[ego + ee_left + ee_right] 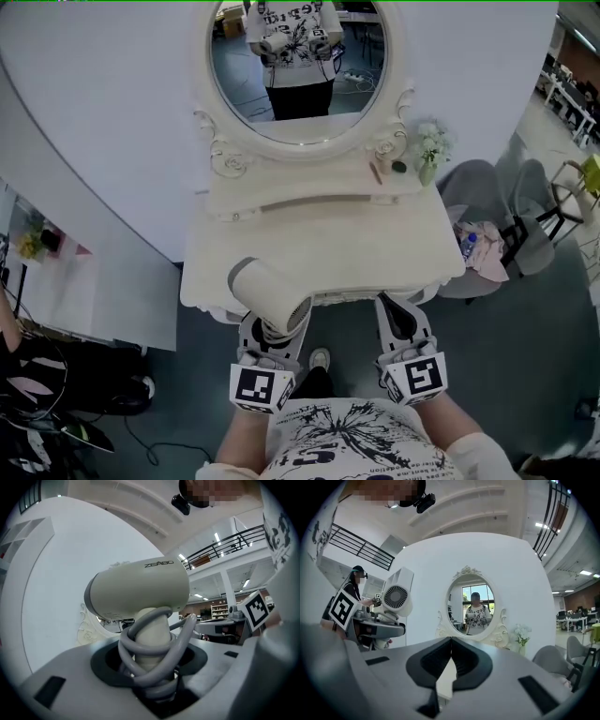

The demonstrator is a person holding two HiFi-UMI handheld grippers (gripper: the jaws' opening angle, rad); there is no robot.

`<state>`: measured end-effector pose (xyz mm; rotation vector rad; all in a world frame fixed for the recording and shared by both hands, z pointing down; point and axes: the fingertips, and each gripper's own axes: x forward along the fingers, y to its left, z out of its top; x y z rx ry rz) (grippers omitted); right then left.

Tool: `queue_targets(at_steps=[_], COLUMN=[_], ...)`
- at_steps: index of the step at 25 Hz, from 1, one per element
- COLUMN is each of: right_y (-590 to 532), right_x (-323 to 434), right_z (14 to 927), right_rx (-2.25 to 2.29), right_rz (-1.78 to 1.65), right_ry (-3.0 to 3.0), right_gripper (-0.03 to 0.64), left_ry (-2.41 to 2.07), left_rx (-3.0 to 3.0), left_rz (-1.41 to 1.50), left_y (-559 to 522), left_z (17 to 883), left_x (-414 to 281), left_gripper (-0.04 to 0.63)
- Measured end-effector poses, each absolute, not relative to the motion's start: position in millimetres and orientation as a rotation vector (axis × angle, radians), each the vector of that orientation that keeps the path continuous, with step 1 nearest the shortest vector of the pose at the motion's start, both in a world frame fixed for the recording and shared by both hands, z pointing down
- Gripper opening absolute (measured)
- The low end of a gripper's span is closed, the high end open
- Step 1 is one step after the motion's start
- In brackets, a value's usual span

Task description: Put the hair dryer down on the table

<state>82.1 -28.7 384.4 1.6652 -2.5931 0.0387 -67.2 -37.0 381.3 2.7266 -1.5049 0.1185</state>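
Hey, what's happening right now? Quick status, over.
Left gripper shut on hair dryer handle, cord wrapped round. Right gripper shut, empty. Dryer at dressing table front edge, not down.

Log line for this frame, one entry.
left gripper: shut on hair dryer handle | right gripper: shut, empty | hair dryer: at dressing table front edge, not yet down
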Motion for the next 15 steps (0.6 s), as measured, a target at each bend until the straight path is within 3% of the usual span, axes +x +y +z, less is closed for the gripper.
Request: queue_targets(at_steps=[15], right_y=[-192.5], right_x=[27.0], right_z=[405.3], right_rx=[1.625], right_rz=[0.086], right_ry=[-2.558], right_gripper=[0.018], left_ry=[-1.386], left_rx=[2.637], left_rz=[0.257], left_y=[-197.9], left_z=[435.5], left_x=[-115.2], left_gripper=[0.233])
